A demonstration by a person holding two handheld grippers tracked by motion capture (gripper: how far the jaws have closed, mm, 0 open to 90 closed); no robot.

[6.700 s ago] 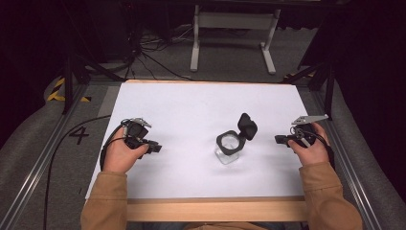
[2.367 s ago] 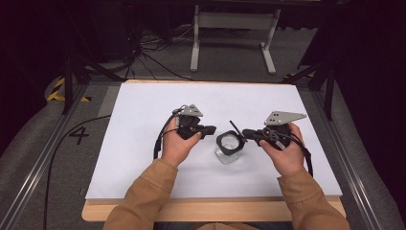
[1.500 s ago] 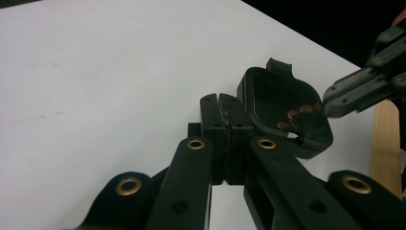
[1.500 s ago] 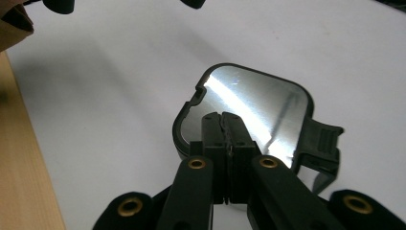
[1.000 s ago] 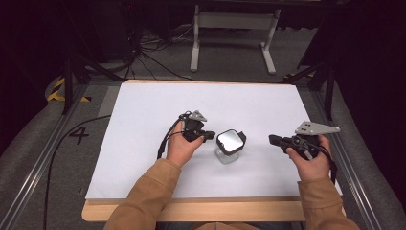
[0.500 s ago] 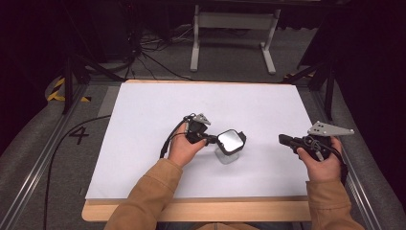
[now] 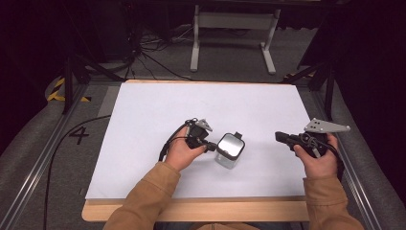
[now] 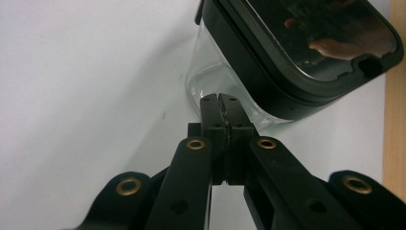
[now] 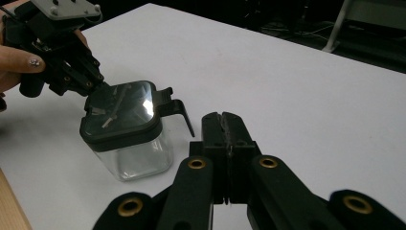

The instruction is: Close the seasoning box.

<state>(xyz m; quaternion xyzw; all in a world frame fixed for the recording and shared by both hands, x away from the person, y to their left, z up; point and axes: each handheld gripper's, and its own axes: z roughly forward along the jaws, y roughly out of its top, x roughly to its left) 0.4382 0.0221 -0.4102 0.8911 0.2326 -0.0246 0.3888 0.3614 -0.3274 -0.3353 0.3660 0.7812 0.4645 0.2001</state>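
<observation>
While standing upright near the middle of the white tabletop, slightly toward the person's edge: clear square container, black lid seated flat on top, glossy lid window catching light. Black latch tab sticking out from the lid's far edge, hanging free over the tabletop.

Just left of the container: left hand-held gripper, jaws pressed together with nothing between them, tips at the container's lid edge on the side facing the left hand. Seen from the left gripper view, the same closed tips right against the clear wall just below the black lid rim; whether touching or a hair short, cannot tell. Seen from the right gripper view, that left gripper's tips meeting the near-left corner of the lid. Left hand wrapped around the gripper body, cable looping behind it, tan sleeve running back toward the tabletop's wooden front edge.

Well right of the container, near the tabletop's right border: right hand-held gripper, jaws likewise shut together and empty, pointing level toward the container with bare white tabletop between. Grey three-cornered plate on top of it, facing up. Right hand gripping from behind.

Beyond the tabletop, away from the container: dark floor with cables and a grey metal stand.
</observation>
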